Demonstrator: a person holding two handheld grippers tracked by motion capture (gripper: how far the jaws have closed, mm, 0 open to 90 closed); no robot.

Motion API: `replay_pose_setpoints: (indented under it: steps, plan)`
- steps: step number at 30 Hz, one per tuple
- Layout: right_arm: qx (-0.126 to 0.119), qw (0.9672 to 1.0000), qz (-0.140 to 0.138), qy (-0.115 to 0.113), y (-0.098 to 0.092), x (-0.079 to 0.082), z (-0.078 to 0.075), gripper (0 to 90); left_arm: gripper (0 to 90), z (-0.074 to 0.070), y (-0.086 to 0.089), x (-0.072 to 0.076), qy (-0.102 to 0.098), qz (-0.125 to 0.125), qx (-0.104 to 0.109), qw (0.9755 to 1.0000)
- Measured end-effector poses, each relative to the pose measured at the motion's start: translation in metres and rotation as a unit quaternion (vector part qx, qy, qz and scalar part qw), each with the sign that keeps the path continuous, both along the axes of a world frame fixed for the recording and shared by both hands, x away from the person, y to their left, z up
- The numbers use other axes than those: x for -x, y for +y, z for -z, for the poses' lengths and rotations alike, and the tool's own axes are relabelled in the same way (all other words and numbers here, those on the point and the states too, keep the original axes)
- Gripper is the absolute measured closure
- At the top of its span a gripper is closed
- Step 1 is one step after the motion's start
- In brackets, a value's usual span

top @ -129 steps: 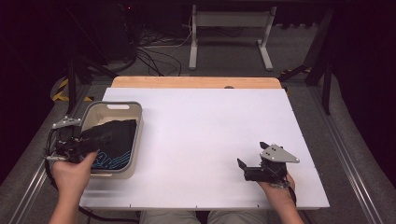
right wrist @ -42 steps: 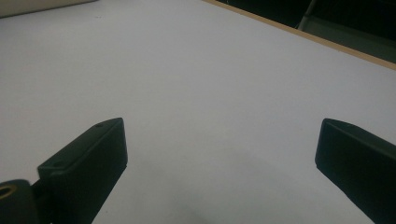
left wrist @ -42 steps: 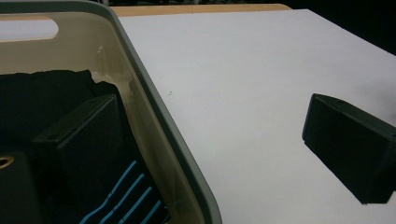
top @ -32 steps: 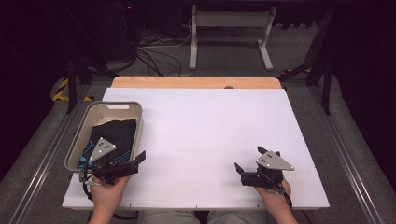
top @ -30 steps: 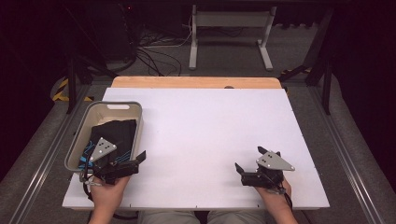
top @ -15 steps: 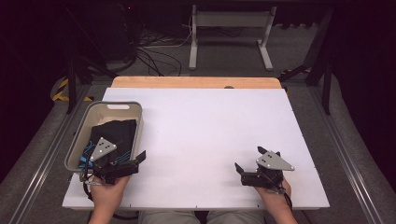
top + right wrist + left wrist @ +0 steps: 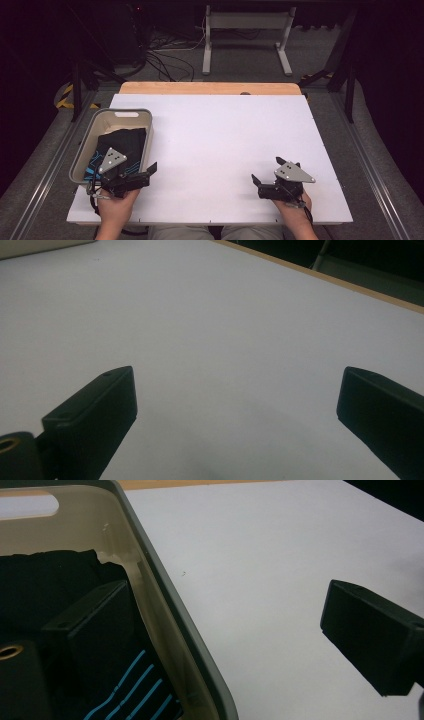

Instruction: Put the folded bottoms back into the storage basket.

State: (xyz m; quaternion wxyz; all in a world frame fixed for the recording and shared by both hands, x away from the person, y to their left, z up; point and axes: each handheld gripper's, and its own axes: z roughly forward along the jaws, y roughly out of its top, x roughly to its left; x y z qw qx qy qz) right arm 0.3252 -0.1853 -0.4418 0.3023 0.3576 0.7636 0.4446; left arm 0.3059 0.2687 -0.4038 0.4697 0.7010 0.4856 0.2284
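A beige plastic bin stands at the left of the white table, with a black garment with blue stripes lying inside. My left gripper is open at the bin's near right corner. In the left gripper view one jaw hangs inside over the garment and the other over the bare table, with the bin's wall between them. My right gripper rests low at the near right of the table, open with nothing between its jaws.
A wooden strip runs along the table's far edge. Behind it on the dark floor are cables and a white stand. Metal rails run beside the table on both sides.
Since 4.3 s ago my left gripper has moved from the bin's left side, by the garment, to its near right corner. Nothing has moved over the last second.
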Motion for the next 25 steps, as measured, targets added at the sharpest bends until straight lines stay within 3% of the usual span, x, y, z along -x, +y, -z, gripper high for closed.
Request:
replay_pose_setpoints:
  steps: [25]
  plan:
    - [0.002,1.0000,-0.005,0.002,0.0005,-0.0004,0.0006,3.6,8.1,0.0005,-0.0007,0.0001,0.000,-0.003,-0.012,0.9999]
